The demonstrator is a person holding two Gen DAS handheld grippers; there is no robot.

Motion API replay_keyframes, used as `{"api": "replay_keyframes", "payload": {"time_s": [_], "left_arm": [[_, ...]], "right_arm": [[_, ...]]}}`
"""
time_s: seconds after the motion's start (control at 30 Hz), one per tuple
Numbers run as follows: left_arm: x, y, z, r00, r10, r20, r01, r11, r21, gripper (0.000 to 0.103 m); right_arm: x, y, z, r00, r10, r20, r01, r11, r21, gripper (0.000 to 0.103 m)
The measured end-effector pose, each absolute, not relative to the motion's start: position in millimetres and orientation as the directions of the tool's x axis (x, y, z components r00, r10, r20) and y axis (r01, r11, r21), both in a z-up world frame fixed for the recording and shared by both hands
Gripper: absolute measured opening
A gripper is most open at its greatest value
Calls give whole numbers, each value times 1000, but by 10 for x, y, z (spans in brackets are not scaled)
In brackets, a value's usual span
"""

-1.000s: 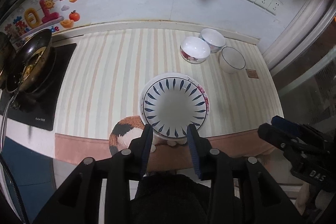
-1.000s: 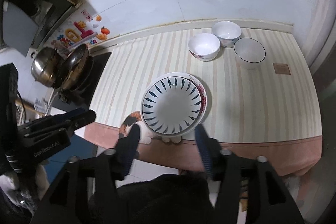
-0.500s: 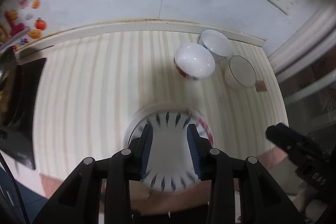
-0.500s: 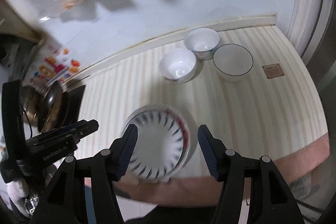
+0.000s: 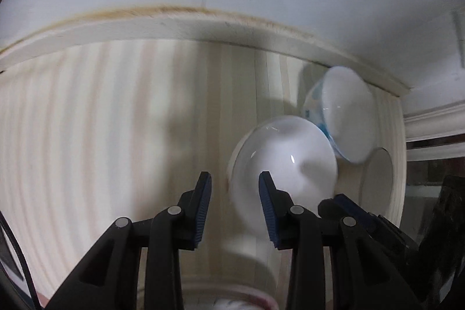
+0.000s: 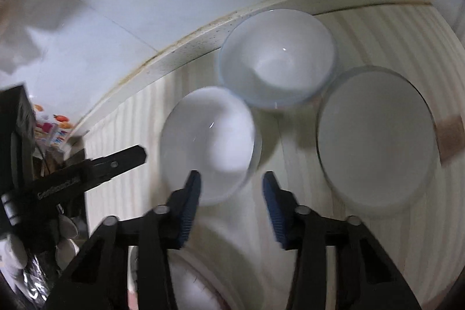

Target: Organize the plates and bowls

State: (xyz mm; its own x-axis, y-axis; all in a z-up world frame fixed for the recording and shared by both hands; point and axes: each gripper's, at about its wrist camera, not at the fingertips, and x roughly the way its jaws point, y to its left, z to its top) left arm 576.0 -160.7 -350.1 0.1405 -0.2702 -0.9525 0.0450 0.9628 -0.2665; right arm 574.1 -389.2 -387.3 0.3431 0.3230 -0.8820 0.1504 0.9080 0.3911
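right wrist view puts the plain white round ceramic bowl [image 6: 207, 141] at centre left of the frame, on the cream striped countertop [image 6: 375, 28]. a white bowl with a pale blue rim [image 6: 277, 58] touches it at upper right, and a wide shallow white bowl with a thin dark rim [image 6: 375, 138] sits at right. the right gripper [image 6: 231, 185] is closing its jaws, nothing between them; its left pad lies over the plain bowl's near rim, but i cannot tell whether it touches.

left wrist view shows the same plain bowl [image 5: 283, 161] right of centre, with the left gripper [image 5: 234, 183] nearly clenched and empty, its right pad just over the bowl's left edge.

my read: this is a reach for the plain bowl. one pad should go inside the rim and one outside, squarely, then a straight lift so the neighbouring bowl isn't knocked. the glazed wall looks slippery. a plate edge [image 6: 203, 266] shows at the bottom.
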Motion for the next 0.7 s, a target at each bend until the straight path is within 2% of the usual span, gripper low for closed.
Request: {"api": "replay_keyframes", "payload": {"time_s": [0.1, 0.2, 0.4, 0.7], "left_arm": [[5852, -1740, -3727, 111, -248, -962, 53, 968, -243, 31], [5790, -1835, -3760, 144, -211, -967, 73, 977, -203, 30], [5450, -1880, -3581, 174, -192, -966, 73, 981, -182, 30], [4542, -2075, -2878, 227, -209, -951, 147, 973, -178, 30]], "right_arm": [[5937, -3866, -4082, 309, 296, -904, 132, 928, 349, 21], [5988, -3847, -4134, 319, 288, -903, 101, 937, 335, 15], [5901, -3844, -4087, 312, 319, -895, 79, 930, 359, 15], [5200, -3929, -3502, 352, 332, -875, -5, 936, 353, 15]]}}
